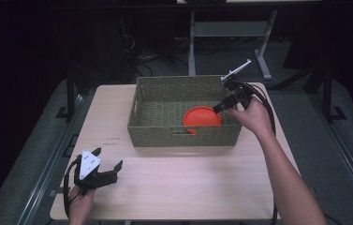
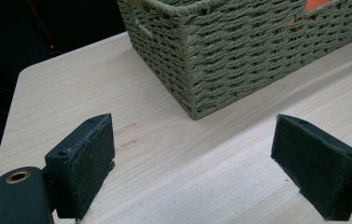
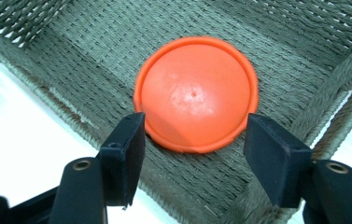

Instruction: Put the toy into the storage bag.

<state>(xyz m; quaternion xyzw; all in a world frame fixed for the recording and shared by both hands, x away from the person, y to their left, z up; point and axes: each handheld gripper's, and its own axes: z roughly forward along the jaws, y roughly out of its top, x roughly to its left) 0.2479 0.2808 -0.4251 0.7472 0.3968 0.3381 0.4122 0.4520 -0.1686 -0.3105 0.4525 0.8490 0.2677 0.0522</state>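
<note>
An orange round disc (image 1: 202, 117) lies flat on the floor of a woven olive basket (image 1: 183, 136), toward its right front corner. My right gripper (image 1: 217, 110) reaches over the basket's right rim and points down at the disc. In the right gripper view the disc (image 3: 196, 93) sits beyond the two pads; my right gripper (image 3: 194, 154) is open, and its pads do not press on the disc. My left gripper (image 1: 108, 157) rests near the table's front left corner, open and holding nothing. In the left gripper view it (image 2: 201, 163) faces the basket's corner (image 2: 248, 51).
The light wooden table (image 1: 174, 187) has bare room in front of and to the left of the basket. Dark floor, table legs and cables lie beyond the far edge. A person's right forearm (image 1: 286, 178) crosses the table's right side.
</note>
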